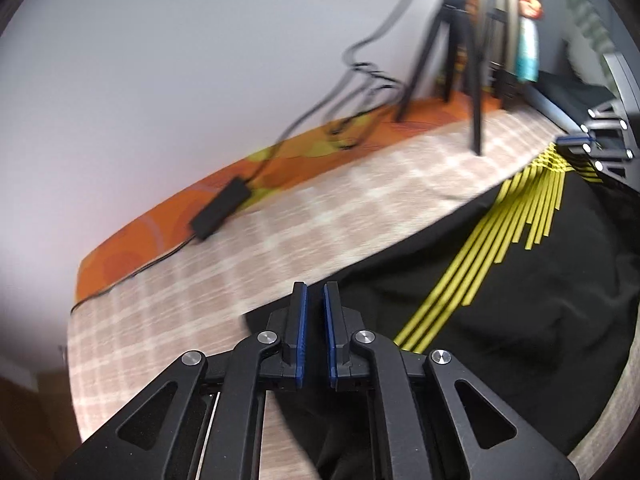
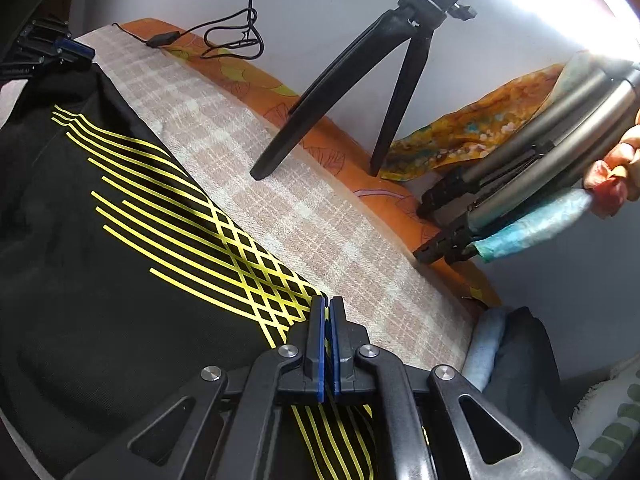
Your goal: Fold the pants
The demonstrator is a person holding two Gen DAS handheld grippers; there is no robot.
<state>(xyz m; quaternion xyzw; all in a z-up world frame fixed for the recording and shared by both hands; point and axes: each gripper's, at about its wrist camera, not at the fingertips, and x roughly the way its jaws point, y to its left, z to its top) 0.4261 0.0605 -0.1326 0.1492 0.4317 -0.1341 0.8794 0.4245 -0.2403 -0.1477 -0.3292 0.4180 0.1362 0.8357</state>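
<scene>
**Both grippers at the pants' far edge**

The black pants (image 2: 120, 280), printed with yellow stripes that cross into a lattice, lie spread on a surface (image 2: 304, 216) covered by a beige checked cloth. They fill the lower left of the right wrist view and the lower right of the left wrist view.

The right gripper (image 2: 328, 308) has its blue-padded fingers (image 2: 318, 332) pressed together on the pants' edge at the yellow lattice; a strip of striped fabric shows below, between the fingers.

The left gripper (image 1: 315, 292) sits over the pants' edge where black fabric meets checked cloth. Its fingers (image 1: 302, 320) stand a narrow gap apart, and black fabric shows in the gap lower down; whether the pads press on it I cannot tell. This view is motion-blurred.

Each gripper also appears small at the edge of the other's view, at the opposite end of the same pants edge.

A black tripod (image 2: 360, 92) stands on the cloth beyond the pants, before an orange patterned strip (image 2: 280, 88) along the wall. A black cable (image 2: 236, 36) with an inline box lies there. At right, a hand (image 2: 616, 172) touches a folded metal stand (image 2: 540, 176).
</scene>
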